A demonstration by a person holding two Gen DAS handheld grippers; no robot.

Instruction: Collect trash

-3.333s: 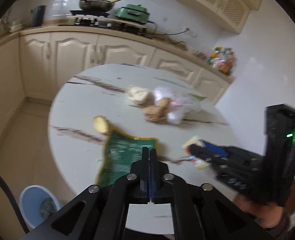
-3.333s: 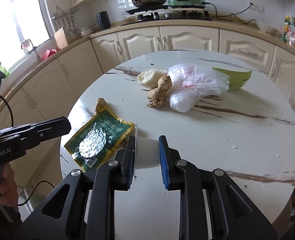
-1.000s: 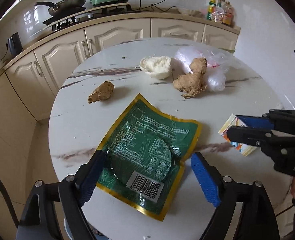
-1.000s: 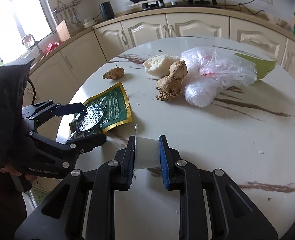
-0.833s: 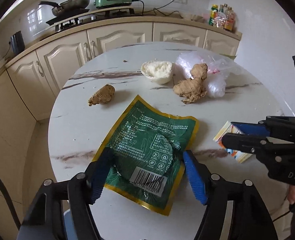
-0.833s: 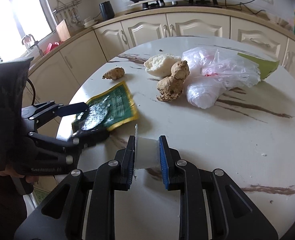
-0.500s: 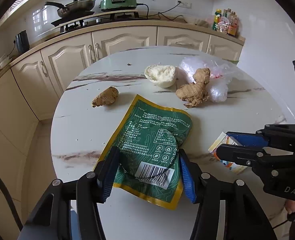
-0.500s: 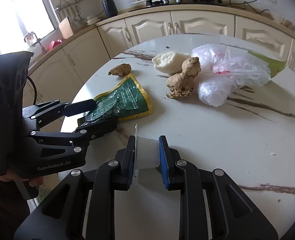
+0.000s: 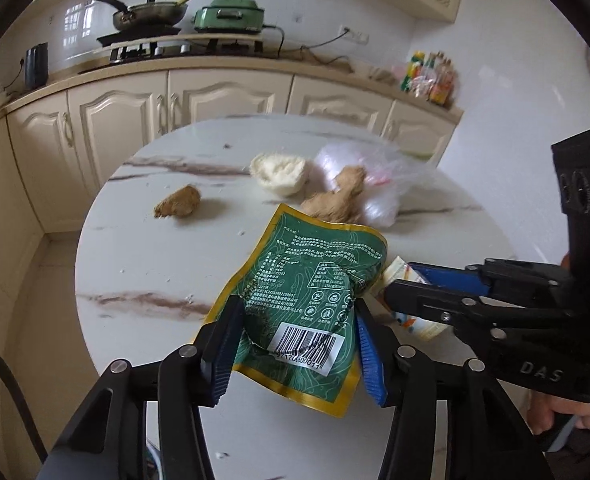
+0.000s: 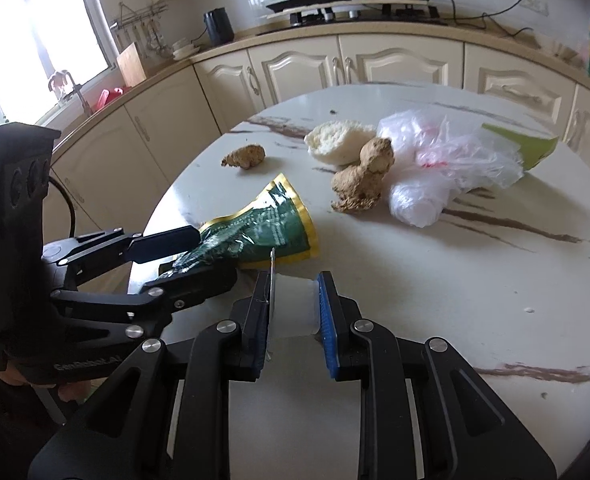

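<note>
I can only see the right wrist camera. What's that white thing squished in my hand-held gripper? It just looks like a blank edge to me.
Observer: The left wrist view shows its face. The right hand-held gripper is pinching a small packet that is cream with a bit of coloured printing.
Child: Cool! Does the green packet have anything on the side I can't see?
Observer: Yes. The green packet has a white barcode label. It sits right between the fingers of the left hand-held gripper.
</note>
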